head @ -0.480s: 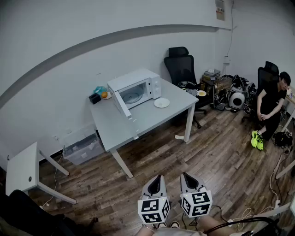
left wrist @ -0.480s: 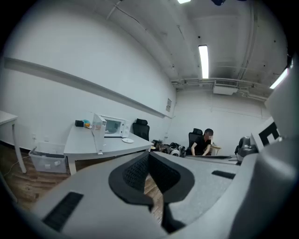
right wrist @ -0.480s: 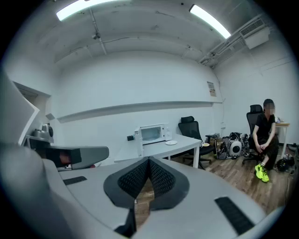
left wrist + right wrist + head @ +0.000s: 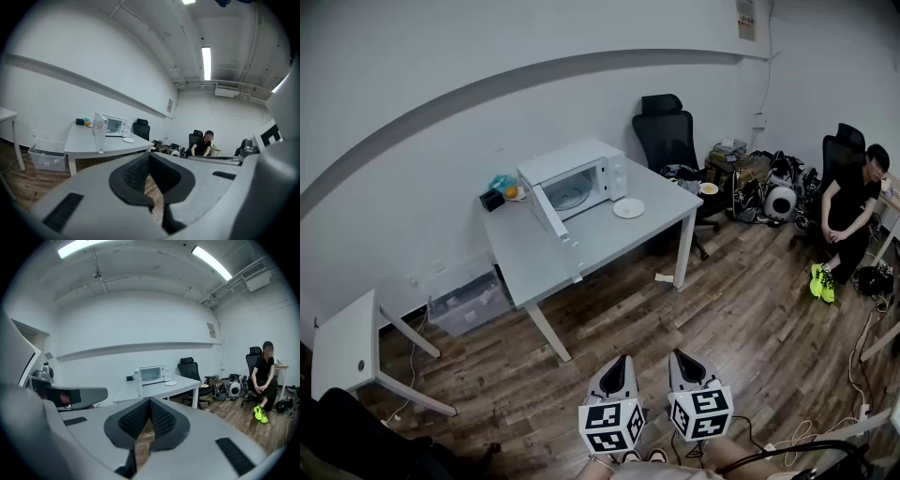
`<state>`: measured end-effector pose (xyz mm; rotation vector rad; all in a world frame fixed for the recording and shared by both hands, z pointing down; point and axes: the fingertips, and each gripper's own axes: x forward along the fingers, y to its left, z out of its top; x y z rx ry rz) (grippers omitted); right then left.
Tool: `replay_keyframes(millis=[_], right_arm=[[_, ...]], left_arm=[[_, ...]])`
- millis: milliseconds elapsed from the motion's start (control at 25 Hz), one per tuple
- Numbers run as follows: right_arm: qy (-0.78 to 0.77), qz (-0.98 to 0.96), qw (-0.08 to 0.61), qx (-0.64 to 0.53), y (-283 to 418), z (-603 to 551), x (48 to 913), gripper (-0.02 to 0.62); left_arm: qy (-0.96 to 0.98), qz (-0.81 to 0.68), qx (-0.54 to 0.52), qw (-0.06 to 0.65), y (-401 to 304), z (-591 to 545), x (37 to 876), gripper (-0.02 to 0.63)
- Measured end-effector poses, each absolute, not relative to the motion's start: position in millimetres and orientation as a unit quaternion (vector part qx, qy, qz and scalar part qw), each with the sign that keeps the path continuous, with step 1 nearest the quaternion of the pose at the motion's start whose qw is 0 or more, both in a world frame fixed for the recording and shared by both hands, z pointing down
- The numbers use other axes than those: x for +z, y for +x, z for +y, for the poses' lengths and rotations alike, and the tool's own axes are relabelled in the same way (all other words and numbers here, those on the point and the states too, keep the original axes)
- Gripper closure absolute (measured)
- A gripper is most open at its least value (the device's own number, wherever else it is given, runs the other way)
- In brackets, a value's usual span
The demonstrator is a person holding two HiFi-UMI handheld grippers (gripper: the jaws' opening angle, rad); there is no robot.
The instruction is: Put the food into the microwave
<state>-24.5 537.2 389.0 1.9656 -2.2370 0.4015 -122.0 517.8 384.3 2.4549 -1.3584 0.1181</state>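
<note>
A white microwave (image 4: pixel 574 176) stands on the grey table (image 4: pixel 581 246) with its door (image 4: pixel 547 214) swung open. A white plate (image 4: pixel 628 209) lies on the table just right of it; what is on it is too small to tell. A small orange item (image 4: pixel 512 192) sits at the table's back left corner. My left gripper (image 4: pixel 622 362) and right gripper (image 4: pixel 679 357) hang side by side over the wooden floor, far from the table, both shut and holding nothing. The left gripper view shows the microwave (image 4: pixel 114 126) and plate (image 4: pixel 128 140) beyond the left gripper (image 4: pixel 150 157). In the right gripper view the microwave (image 4: pixel 152 374) lies ahead of the right gripper (image 4: pixel 150 402).
A black office chair (image 4: pixel 670 141) stands behind the table's right end. A person (image 4: pixel 848 211) sits at the far right beside a pile of bags (image 4: pixel 769 183). A clear plastic bin (image 4: pixel 471 302) sits under the table, and a small white table (image 4: pixel 347 347) is at left.
</note>
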Motion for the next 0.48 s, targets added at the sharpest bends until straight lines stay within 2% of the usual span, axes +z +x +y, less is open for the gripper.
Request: replay_keyframes(millis=[480], right_arm=[[0.671, -0.724, 0.052, 0.151, -37, 527, 393, 0.578]], left_arm=[[0.868, -0.471, 0.047, 0.151, -143, 504, 380, 0.603]])
